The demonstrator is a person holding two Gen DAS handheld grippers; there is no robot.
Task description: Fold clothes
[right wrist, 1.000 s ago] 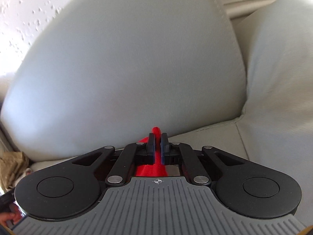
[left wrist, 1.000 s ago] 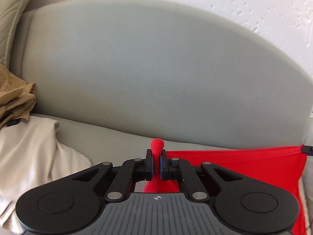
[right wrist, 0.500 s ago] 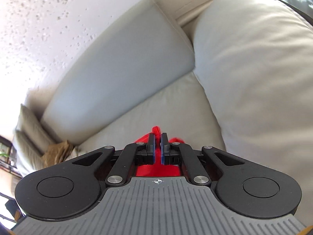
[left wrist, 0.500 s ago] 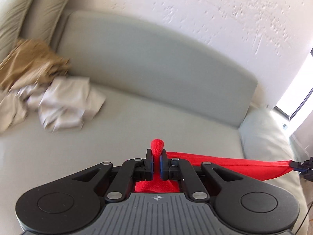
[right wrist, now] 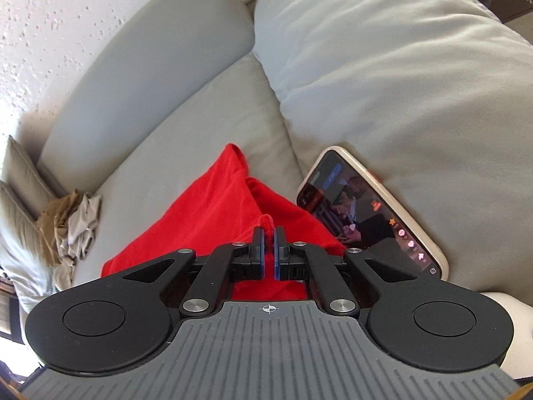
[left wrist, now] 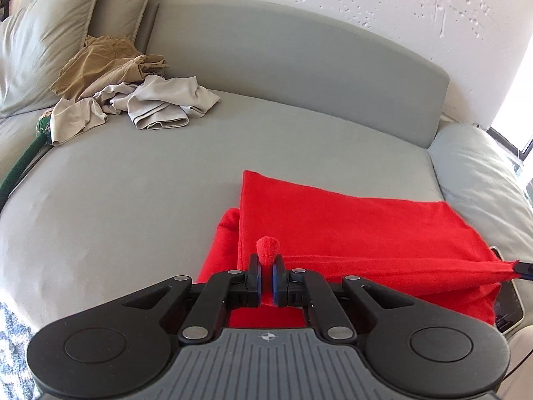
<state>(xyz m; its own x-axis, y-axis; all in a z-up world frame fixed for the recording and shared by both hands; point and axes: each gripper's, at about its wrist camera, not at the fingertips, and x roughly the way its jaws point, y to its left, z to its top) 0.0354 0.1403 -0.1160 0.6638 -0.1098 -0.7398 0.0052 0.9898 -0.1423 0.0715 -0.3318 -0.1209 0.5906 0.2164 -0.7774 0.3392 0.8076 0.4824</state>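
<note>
A red garment [left wrist: 349, 220] lies on the grey sofa seat [left wrist: 133, 193], its far part flat and its near edge lifted and stretched taut. My left gripper [left wrist: 266, 268] is shut on one corner of that edge, a nub of red cloth poking up between the fingers. The edge runs right to the tip of my right gripper [left wrist: 523, 268]. In the right wrist view my right gripper [right wrist: 267, 238] is shut on the other corner of the red garment [right wrist: 206, 210], which spreads away to the left.
A heap of tan and beige clothes [left wrist: 126, 90] sits at the sofa's far left by pillows [left wrist: 36, 46]. A phone [right wrist: 369, 213] with a lit screen leans against the right arm cushion [right wrist: 416, 83], right beside the garment. The sofa back [left wrist: 293, 66] meets a white wall.
Both grippers have pulled back from the sofa back towards the seat's front, still holding the red garment. The cloth now rests on the seat, and the phone has come into view.
</note>
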